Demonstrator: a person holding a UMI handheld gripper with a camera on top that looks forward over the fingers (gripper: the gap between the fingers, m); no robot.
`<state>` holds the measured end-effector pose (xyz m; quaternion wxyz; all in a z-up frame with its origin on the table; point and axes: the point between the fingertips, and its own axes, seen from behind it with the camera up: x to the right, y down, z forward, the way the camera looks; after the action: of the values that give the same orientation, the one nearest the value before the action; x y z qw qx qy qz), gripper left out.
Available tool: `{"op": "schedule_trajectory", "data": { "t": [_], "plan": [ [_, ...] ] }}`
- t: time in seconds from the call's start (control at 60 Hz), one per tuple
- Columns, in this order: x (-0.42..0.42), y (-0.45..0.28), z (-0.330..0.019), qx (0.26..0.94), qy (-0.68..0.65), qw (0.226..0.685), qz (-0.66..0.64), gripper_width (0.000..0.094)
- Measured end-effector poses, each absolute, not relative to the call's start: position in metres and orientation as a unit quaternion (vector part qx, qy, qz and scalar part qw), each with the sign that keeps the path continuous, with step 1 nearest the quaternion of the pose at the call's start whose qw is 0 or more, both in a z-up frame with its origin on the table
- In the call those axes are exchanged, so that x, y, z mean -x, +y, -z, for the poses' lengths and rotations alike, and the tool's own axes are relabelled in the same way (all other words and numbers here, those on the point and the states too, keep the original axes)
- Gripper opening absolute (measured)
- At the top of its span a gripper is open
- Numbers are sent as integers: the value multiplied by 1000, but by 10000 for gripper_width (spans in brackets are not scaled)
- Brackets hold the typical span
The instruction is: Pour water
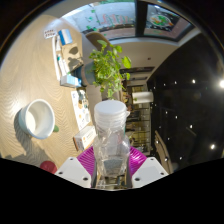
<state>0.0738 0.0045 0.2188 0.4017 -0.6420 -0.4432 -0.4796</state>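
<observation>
My gripper [111, 163] is shut on a clear plastic water bottle [110, 135]. Both purple pads [87, 159] press on its sides. The bottle stands upright between the fingers, with a pale white upper part and clear ribbed lower body. A white bowl-like cup [39, 117] sits on the beige table [30, 75] to the left, beyond the left finger.
A green potted plant [108, 68] stands behind the bottle. A small red object [47, 166] lies near the left finger. Items sit at the table's far edge [68, 52]. A dark glossy wall [190, 100] fills the right side.
</observation>
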Motion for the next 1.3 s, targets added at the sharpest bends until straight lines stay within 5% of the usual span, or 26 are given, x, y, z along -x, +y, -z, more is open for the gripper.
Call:
{"op": "schedule_trajectory", "data": {
  "t": [0.15,0.333,0.7,0.917,1.067,1.183,1.3],
  "plan": [
    [-100,-8,-229,755,-304,469,343,410],
    [-133,-26,-184,834,-141,503,174,409],
    [-155,-46,-56,874,-22,485,34,409],
    [-148,-55,-26,867,6,498,14,439],
    [-152,-58,-19,879,48,475,-6,522],
    [-155,-75,-23,895,60,442,3,872],
    [-155,-102,-57,900,54,432,33,856]
  ]
}}
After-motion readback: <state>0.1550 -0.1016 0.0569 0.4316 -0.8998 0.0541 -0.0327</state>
